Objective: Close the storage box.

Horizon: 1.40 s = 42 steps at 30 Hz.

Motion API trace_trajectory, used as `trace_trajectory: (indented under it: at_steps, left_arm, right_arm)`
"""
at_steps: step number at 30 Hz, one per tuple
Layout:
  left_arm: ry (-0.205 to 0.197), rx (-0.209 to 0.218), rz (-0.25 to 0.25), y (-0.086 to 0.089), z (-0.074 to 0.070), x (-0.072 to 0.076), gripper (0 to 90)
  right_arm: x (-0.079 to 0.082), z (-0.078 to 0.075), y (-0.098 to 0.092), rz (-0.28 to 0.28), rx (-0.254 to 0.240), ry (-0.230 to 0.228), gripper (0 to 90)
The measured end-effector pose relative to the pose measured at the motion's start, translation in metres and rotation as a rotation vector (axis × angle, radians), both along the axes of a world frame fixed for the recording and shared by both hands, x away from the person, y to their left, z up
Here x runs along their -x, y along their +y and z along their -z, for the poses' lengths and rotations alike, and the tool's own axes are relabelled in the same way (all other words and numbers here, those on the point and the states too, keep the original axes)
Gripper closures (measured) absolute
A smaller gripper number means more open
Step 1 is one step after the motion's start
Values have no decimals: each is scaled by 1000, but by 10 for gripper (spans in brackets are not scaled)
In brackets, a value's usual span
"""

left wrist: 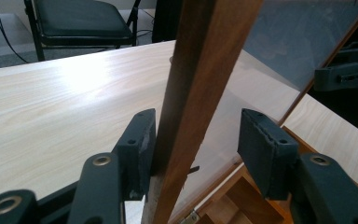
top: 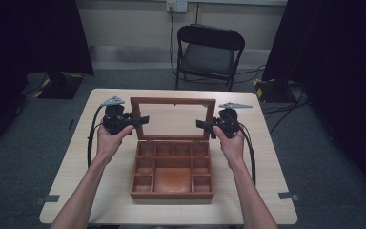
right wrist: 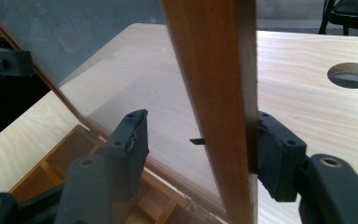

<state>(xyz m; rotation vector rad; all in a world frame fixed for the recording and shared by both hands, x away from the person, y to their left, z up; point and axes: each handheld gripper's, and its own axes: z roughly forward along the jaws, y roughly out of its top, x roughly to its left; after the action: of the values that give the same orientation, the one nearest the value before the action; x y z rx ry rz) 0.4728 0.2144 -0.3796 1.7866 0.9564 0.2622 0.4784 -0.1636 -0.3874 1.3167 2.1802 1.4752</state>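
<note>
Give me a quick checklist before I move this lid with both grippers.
1. Left gripper astride the lid side rail: ok.
2. Left gripper clamped: not ok; one pad touches the rail, the other stands off.
3. Right gripper clamped: not ok; one pad touches, the other stands off.
4. Lid open and near upright: ok.
5. Nothing sticking up from the box compartments: ok.
6. Hinge sound: cannot tell.
</note>
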Motion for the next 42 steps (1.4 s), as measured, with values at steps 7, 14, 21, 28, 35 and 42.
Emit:
trace_trajectory:
  at_steps: [7, 14, 21, 28, 35, 42]
  left_arm:
    - [-13, -5, 23, -1, -6, 8, 423]
    - [-17, -3, 36, -1, -6, 20, 409]
    - [-17, 3, 40, -1, -6, 28, 367]
    - [-30, -5, 28, -2, -5, 32, 286]
    - [-43, -9, 18, 2, -7, 41, 260]
    - [-62, -12, 29, 6, -9, 49, 258]
  right_arm:
    - [8, 1, -2, -8, -22, -11, 395]
    - [18, -1, -3, -25, -18, -10, 375]
    - [26, -1, -5, -31, -24, -8, 364]
    - [35, -2, -10, -31, -42, -23, 368]
    - [42, -4, -12, -32, -44, -34, 367]
    - [47, -4, -14, -43, -40, -39, 361]
